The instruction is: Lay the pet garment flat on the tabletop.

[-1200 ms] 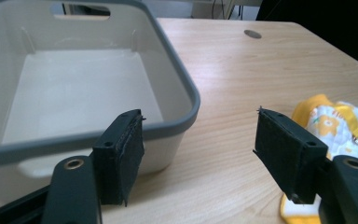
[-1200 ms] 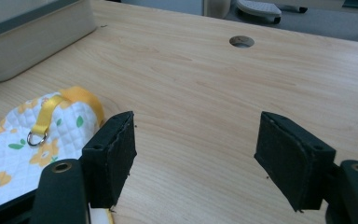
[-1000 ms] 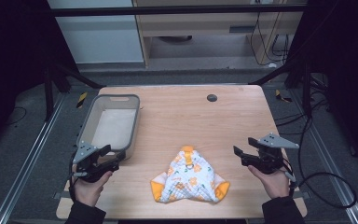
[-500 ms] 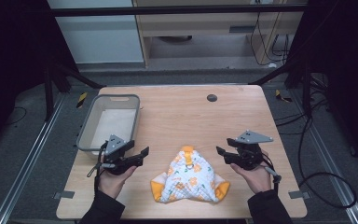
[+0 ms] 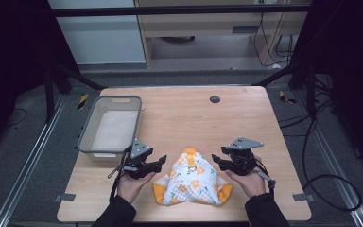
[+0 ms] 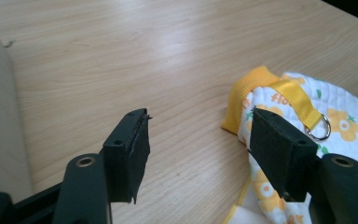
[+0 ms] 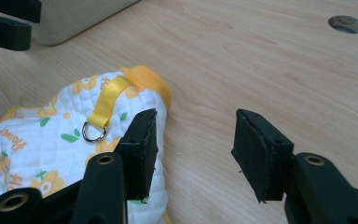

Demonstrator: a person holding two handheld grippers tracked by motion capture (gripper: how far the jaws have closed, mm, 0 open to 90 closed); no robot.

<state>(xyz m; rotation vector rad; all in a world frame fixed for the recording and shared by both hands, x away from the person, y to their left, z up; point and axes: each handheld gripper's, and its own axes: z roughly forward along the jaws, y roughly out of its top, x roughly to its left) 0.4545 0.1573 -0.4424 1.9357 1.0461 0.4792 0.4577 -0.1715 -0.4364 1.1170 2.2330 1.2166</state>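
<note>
1 quilted garment (image 5: 193,179) with orange flowers lies on the desk (image 5: 246,118) near the front edge, its yellow collar end pointing away from the person, long axis running front to back. 1 yellow strap (image 6: 297,99) carries 1 metal ring (image 7: 93,131). 2 grippers flank it: left gripper (image 5: 157,163) with jaws spread wide, right gripper (image 5: 219,161) likewise gaping, both gripping nothing. 1 grey bin (image 5: 111,125) sits at the left, 1 round hole (image 5: 214,99) farther back.
</note>
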